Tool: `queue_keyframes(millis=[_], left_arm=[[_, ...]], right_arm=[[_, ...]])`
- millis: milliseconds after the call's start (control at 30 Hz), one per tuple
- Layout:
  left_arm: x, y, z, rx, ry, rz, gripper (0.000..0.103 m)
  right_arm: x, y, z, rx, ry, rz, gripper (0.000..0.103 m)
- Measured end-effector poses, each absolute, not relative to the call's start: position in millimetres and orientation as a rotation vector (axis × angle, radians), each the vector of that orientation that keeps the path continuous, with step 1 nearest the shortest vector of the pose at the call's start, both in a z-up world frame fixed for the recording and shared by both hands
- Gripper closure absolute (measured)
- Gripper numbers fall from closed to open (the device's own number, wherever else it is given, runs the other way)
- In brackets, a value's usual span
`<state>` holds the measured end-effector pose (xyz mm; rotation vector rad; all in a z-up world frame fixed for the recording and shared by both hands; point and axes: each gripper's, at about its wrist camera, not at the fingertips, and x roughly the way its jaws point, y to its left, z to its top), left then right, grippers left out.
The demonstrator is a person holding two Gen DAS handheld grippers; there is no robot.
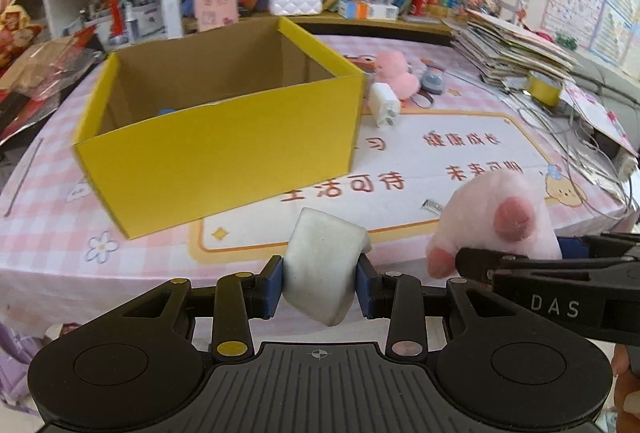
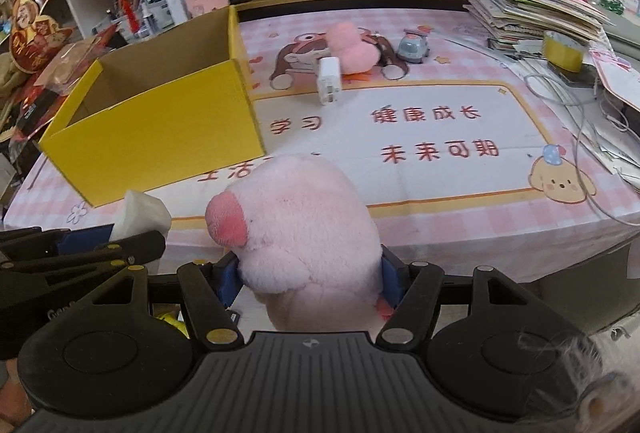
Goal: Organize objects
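Observation:
My left gripper [image 1: 320, 283] is shut on a white soft block [image 1: 322, 265], held above the table's near edge; the block also shows in the right wrist view [image 2: 140, 215]. My right gripper [image 2: 310, 279] is shut on a pink plush toy [image 2: 308, 229], just right of the left gripper; the plush also shows in the left wrist view [image 1: 500, 217]. An open yellow cardboard box [image 1: 216, 149] stands on the table ahead and left, also in the right wrist view [image 2: 160, 137]. Something blue lies inside it.
On the pink checked tablecloth [image 2: 440, 137] behind the box lie a white charger [image 2: 329, 81], a second pink plush [image 2: 352, 49] and a small toy car [image 2: 414, 47]. Stacked papers [image 2: 532, 9], yellow tape [image 2: 562, 51] and cables sit at right. Bookshelves stand behind.

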<state>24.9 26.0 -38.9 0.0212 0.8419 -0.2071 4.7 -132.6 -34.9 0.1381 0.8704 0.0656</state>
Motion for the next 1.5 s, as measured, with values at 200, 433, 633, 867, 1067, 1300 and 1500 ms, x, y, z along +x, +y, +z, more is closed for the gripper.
queue_keyframes(millis=[200,433,633,867,1067,1300,1500], left_arm=[[12.5,58.3,-32.5,-0.038,0.81,-0.122,0.068],[-7.6,95.8,-27.3,-0.098,0.782,0.001,0.068],[-23.0,114.7,-24.4,-0.124,0.767,0.064,0.068],[-33.8,115.3,-17.8,-0.102,0.74,0.058,0.068],[-34.3,114.7,-10.5,-0.1,0.703,0.054,0.068],[-7.7,107.7,13.9,-0.122,0.621,0.034,0.068],[30.9,100.4,35.9,-0.087,0.57,0.027,0.068]], right_arm=[[5.2,-105.3,-31.0,0.102,0.866,0.139,0.039],[5.9,-69.4,-29.1,0.056,0.866,0.251,0.039],[2.1,-50.1,-28.9,0.037,0.873,0.296,0.039],[-3.9,-42.8,-26.2,0.032,0.865,0.303,0.039],[-2.8,-42.6,-16.6,0.014,0.816,0.279,0.039],[20.9,-52.0,10.1,0.027,0.693,0.25,0.039],[63.7,-53.1,40.8,0.068,0.598,0.258,0.039]])
